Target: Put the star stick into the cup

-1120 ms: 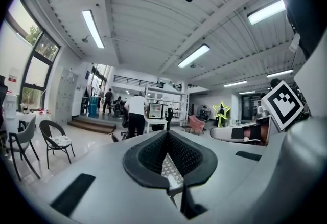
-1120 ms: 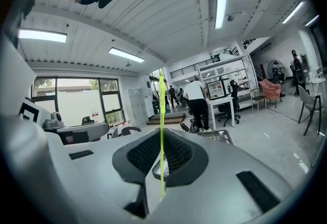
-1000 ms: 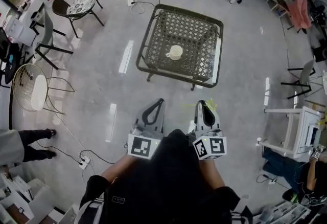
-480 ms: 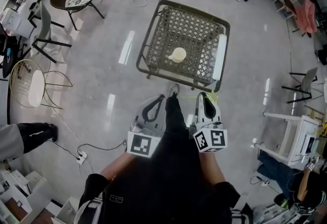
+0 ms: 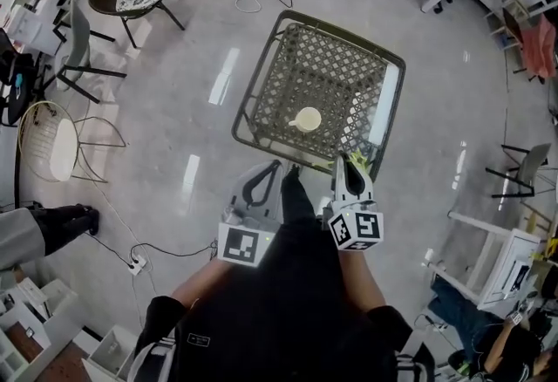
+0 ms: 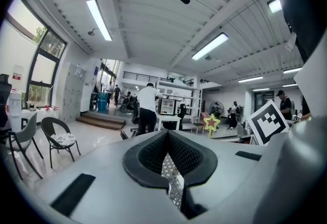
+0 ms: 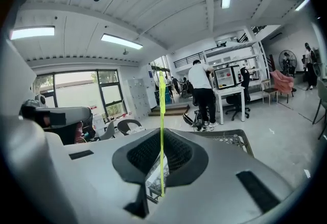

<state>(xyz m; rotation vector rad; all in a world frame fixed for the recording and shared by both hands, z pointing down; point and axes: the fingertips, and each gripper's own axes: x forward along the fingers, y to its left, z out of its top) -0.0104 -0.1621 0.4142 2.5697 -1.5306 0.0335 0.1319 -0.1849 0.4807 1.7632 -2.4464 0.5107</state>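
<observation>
The left gripper [image 5: 270, 178] is closed on nothing. The cup [image 5: 306, 119] stands upright on the table [image 5: 336, 66], ahead of both grippers and between them. It lies forward and left of the right gripper [image 5: 347, 167], which clamps the star stick [image 7: 162, 115] low on its thin yellow-green shaft. The shaft stands upright, and its star [image 6: 211, 122] is yellow-edged and seemingly red inside.
</observation>
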